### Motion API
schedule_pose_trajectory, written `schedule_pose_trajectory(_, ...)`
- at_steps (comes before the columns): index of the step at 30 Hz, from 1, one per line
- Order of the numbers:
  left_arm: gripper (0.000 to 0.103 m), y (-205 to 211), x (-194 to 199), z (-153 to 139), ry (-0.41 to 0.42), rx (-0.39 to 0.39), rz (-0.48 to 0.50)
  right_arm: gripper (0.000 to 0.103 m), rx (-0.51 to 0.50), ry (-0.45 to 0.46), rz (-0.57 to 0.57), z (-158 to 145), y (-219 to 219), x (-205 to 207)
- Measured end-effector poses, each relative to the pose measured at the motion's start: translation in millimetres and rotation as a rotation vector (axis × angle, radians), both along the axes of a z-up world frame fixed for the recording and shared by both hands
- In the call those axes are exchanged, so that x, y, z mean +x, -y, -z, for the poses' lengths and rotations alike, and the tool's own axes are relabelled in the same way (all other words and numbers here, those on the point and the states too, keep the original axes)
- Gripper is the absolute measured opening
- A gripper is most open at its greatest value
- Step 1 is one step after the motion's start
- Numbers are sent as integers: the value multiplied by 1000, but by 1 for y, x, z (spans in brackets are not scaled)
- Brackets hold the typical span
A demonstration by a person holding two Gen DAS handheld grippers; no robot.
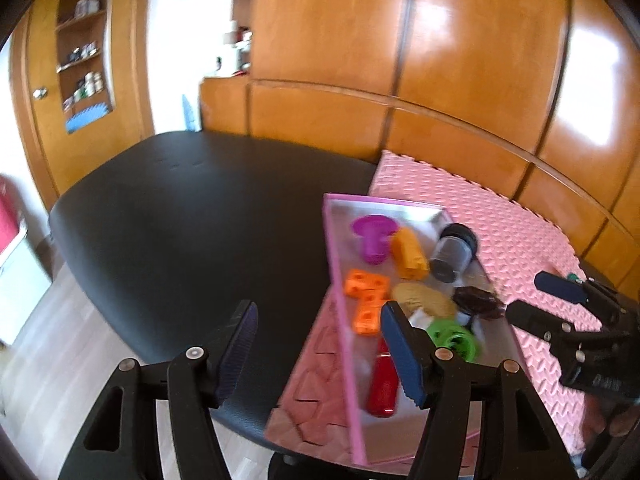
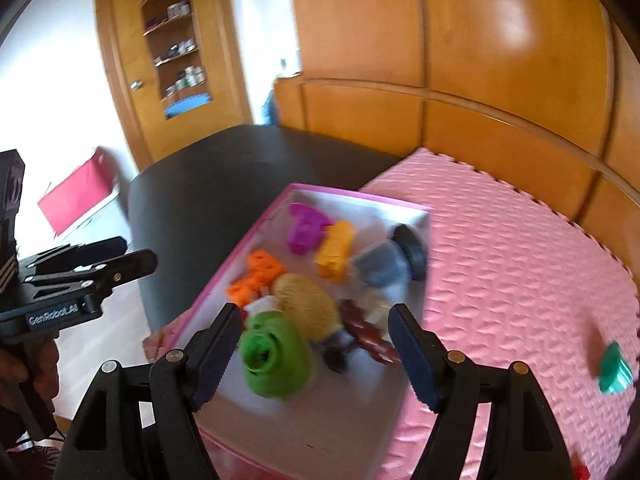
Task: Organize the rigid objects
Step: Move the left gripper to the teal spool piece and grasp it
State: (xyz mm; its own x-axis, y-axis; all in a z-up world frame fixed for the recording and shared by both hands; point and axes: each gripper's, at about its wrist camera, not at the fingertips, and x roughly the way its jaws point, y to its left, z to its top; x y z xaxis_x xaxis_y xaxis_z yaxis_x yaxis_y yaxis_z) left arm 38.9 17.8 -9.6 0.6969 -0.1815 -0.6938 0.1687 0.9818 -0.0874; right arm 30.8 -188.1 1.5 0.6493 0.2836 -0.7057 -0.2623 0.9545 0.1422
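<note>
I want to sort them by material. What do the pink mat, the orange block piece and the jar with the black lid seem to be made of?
Pink mat: likely soft foam, matte, with an embossed pattern and toothed interlocking edges. Orange block piece: probably hard plastic, solid colour, sharp square holes. Jar: apparently clear plastic or glass, see-through body; its lid looks like matte black plastic.

Bright daylight, cabinet point(image 1: 440, 40) glare, motion blur, fisheye warp.

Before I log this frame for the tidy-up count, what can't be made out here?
- Red object: left wrist view, partly behind that gripper's fingers.
- Dark brown item: right wrist view, motion blur; identity unclear.
- Teal piece on the pink mat: blurred, shape unclear.
- Box near edge: hidden by fingers.
</note>
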Motion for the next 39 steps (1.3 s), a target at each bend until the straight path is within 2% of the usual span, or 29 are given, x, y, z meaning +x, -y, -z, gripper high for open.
schedule_pose_trajectory(17, 65, 93, -14, -15, 42, 53, 243, 76, -29, -13, 370, -9, 150, -36)
schedule_pose_trajectory(26, 67, 137, -17, -19, 50, 82, 339, 76, -69, -46, 608, 14, 241, -60)
schedule_pose_trajectory(30, 67, 162, -19, -17, 53, 104, 385, 76, -9, -94, 769, 36, 283, -77)
schedule_pose_trajectory(32, 67, 176, -20, -17, 52, 113, 412, 76, 28, -123, 822, 38, 296, -78)
schedule_pose_trajectory(39, 67, 222, -20, -11, 24, 134, 492, 76, 101, -132, 918, 38, 317, -94)
